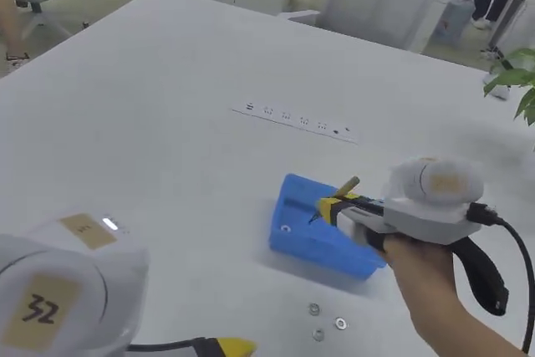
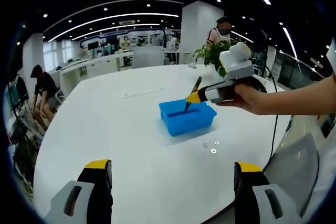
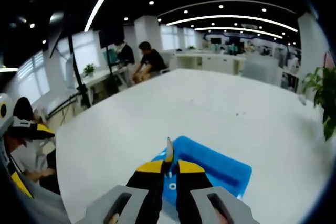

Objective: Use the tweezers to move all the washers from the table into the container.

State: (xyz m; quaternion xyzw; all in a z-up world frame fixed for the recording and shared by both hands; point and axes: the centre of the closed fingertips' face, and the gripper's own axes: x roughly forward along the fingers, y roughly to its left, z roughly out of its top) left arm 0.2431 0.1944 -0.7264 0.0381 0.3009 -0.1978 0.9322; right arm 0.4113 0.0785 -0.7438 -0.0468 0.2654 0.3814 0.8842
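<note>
1. head: "32" label (image 1: 38, 311) on left gripper (image 1: 219, 346). blue container (image 1: 318, 250) on bench (image 1: 167, 123) holds 1 washer (image 1: 286, 228); 3 loose washers (image 1: 314, 309) lie near it.
2. left gripper view: fingers (image 2: 97, 182) spread wide, empty.
3. right gripper view: right gripper (image 3: 168, 167) clenched on tweezers (image 3: 169, 150), tip over container.

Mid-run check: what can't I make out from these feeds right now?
- Whether the tweezers tips grip anything: too small in all three views.
- The container and its full contents: one washer shows in the head view, but the right gripper covers part of the floor in the right gripper view.
- The left gripper in the head view: its jaws are cut off by the bottom edge.
</note>
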